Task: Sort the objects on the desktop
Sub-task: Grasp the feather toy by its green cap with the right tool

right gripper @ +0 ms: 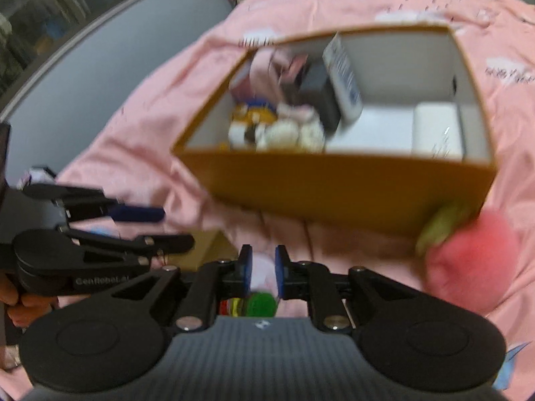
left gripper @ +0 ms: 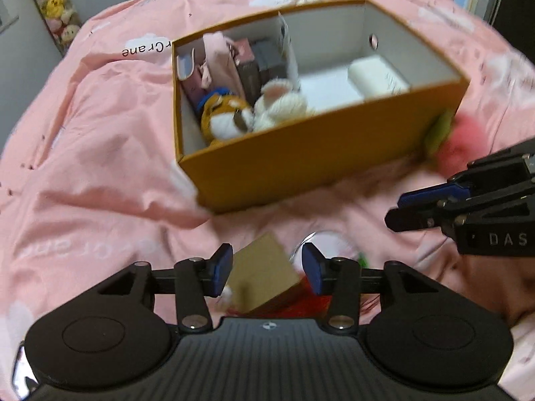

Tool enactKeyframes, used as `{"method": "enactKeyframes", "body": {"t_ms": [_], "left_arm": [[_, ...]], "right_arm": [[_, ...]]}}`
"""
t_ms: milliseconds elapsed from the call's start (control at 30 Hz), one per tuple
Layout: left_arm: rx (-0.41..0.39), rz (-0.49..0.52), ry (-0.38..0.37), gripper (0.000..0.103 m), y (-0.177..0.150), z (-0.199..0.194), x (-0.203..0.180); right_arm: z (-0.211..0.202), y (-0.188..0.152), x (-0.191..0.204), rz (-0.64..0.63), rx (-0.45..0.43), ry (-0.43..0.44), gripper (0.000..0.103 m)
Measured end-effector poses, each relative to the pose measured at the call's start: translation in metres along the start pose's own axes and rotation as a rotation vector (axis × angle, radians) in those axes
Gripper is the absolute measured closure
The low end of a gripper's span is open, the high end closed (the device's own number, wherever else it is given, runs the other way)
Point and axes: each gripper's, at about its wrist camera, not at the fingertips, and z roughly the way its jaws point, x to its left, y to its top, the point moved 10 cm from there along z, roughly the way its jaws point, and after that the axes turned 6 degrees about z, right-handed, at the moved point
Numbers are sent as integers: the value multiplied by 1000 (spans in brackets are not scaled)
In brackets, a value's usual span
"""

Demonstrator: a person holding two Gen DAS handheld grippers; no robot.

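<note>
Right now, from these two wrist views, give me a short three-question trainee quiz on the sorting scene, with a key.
1. True or false: the orange box stands on a pink bedsheet.
2. Which lies outside the box, by its near right corner? A) the pink fluffy toy B) the white plush C) the white block
3. Fill in: the left gripper has its pads apart over a small ____ cardboard box.

Key: 1 true; 2 A; 3 brown.
</note>
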Motion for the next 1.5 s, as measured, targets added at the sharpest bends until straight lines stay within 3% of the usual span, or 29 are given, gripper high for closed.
{"method": "enactKeyframes", "body": {"t_ms": [67,167,433,500,667,800,967,1067,1233,1400,1500], "left_arm": [[20,15,-5,47,-8,3,-3],[39,25,-28,46,-15,6,-7],[44,-4,-20,46,-17,6,0],[43,-9,-27,46,-16,6,1],[45,-9,-35,46,-16,4,0],[36,-27,-63,46,-14,2,0],[44,-6,-58,46,-16,5,-2],[61,42,-54,46,-20,9,-9],[95,183,-5,46,-30,18,-25],[112,319,39,45,-39,28,-41],[116,390,81,45,-43,34,-46]], "right_arm": [[12,-12,3,-13,53,5,72],[29,-27,4,-34,121,-12,68],[60,-50,8,-84,232,-33,67],[62,-51,5,-62,235,-25,79],[51,-44,-2,-11,196,-11,95],[39,-28,-22,-8,128,-124,100],[20,-15,-56,69,71,-198,100],[11,-11,-76,100,47,-258,100],[1,-9,-85,125,35,-257,93],[-8,-5,-56,-41,17,-214,80],[-2,-15,-34,-172,70,-159,78]]}}
